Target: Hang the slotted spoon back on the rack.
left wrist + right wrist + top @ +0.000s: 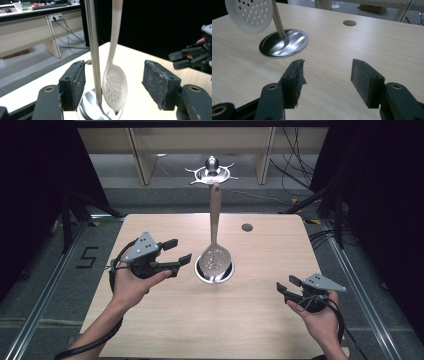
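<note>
A metal utensil stand rises from a round steel base at mid-table, its pole ending in a ring of hooks. A pale slotted spoon hangs from one hook, its perforated head just above the base. My left gripper is open just left of the spoon head, jaws pointing at it. In the left gripper view the spoon and pole stand ahead of the gap, with neither pad touching them. My right gripper is open low over the table's front right, holding nothing.
A small round hole lies in the wooden table at the back right. Cables and black stand legs crowd the floor on both sides. Beyond the table stands a light wooden bench. The right gripper shows far off in the left gripper view.
</note>
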Action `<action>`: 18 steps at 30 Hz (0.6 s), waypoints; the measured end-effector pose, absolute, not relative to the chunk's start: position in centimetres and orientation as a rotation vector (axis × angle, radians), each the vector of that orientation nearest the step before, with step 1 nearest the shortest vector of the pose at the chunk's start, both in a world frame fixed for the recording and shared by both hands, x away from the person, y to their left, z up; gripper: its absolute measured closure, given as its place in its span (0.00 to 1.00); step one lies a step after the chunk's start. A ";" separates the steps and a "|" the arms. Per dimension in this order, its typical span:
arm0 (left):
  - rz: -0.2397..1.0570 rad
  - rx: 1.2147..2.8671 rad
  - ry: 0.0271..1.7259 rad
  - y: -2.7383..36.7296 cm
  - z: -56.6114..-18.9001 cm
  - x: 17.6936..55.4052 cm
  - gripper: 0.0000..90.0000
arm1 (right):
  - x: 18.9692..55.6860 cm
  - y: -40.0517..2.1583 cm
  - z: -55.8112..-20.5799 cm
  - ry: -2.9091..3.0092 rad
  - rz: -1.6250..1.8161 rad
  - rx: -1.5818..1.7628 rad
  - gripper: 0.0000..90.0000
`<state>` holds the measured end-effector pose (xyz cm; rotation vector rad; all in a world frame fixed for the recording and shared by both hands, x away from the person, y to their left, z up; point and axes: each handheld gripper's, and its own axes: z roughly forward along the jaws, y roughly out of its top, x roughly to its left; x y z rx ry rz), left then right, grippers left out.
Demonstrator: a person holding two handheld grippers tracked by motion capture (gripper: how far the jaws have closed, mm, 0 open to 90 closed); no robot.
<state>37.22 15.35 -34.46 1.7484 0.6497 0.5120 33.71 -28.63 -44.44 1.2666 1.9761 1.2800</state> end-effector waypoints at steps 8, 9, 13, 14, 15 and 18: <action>0.499 1.779 0.695 16.0 -37.3 37.0 0.36 | 33.6 -28.6 -44.4 1.983 1.261 1.276 0.49; 0.494 1.786 0.701 16.0 -37.8 37.0 0.36 | 33.6 -28.6 -44.4 1.986 1.251 1.282 0.49; 0.475 1.813 0.714 16.5 -39.4 37.0 0.35 | 33.5 -28.6 -44.3 1.984 1.253 1.290 0.49; 0.471 1.818 0.714 16.6 -39.7 37.0 0.35 | 33.6 -28.7 -44.4 1.984 1.261 1.276 0.49; 0.465 1.826 0.712 16.8 -40.1 37.0 0.35 | 33.6 -28.7 -44.4 1.984 1.261 1.278 0.49; 0.466 1.850 0.727 17.3 -41.3 36.9 0.35 | 33.6 -28.7 -44.4 1.986 1.260 1.269 0.49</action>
